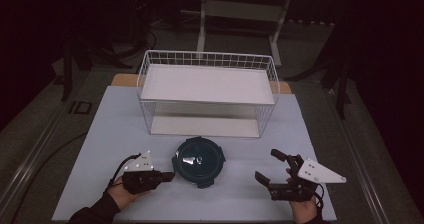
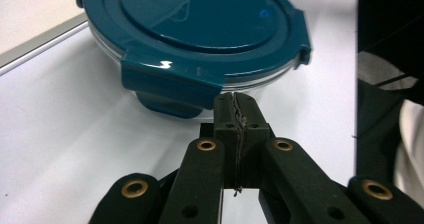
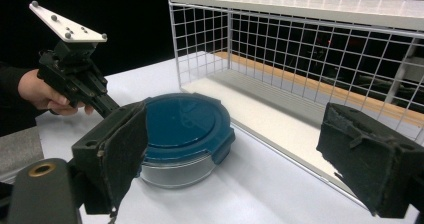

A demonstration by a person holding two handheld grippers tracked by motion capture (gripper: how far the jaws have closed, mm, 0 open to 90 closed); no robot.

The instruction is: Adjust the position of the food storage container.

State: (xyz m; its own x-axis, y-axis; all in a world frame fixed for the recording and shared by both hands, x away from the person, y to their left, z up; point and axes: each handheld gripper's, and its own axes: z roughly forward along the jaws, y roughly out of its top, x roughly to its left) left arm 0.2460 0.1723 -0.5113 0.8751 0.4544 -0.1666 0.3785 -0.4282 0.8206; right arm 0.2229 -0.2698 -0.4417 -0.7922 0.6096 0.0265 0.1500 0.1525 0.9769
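— Starting from our side of the table [image 1: 115, 134]: where do we stand with the two grippers?

— Our left gripper [image 1: 167, 175] has its jaws pressed flat together with nothing between them, its tips right at the near-left rim of the container [image 1: 198, 162]. Our right gripper [image 1: 272, 168] is spread wide and empty, well apart from the container on the other side.

— So the left is nearer?

— Clearly. In the left gripper view the closed tips [image 2: 236, 115] sit just under the nearest lid clasp [image 2: 167, 81], touching or almost touching; we cannot tell which. The container lies straight ahead of that gripper.

— And from the right?

— The container [image 3: 182, 136] lies ahead and to the left of the right gripper [image 3: 235, 154], with bare table between. Being round, it has no long axis to line up with; what matters is which clasp faces us.

— Beyond it?

— The wire rack [image 1: 207, 91] stands just behind the container, its lower shelf open toward us. We judge the next move turns on the left tips working that near clasp, or nudging the container.
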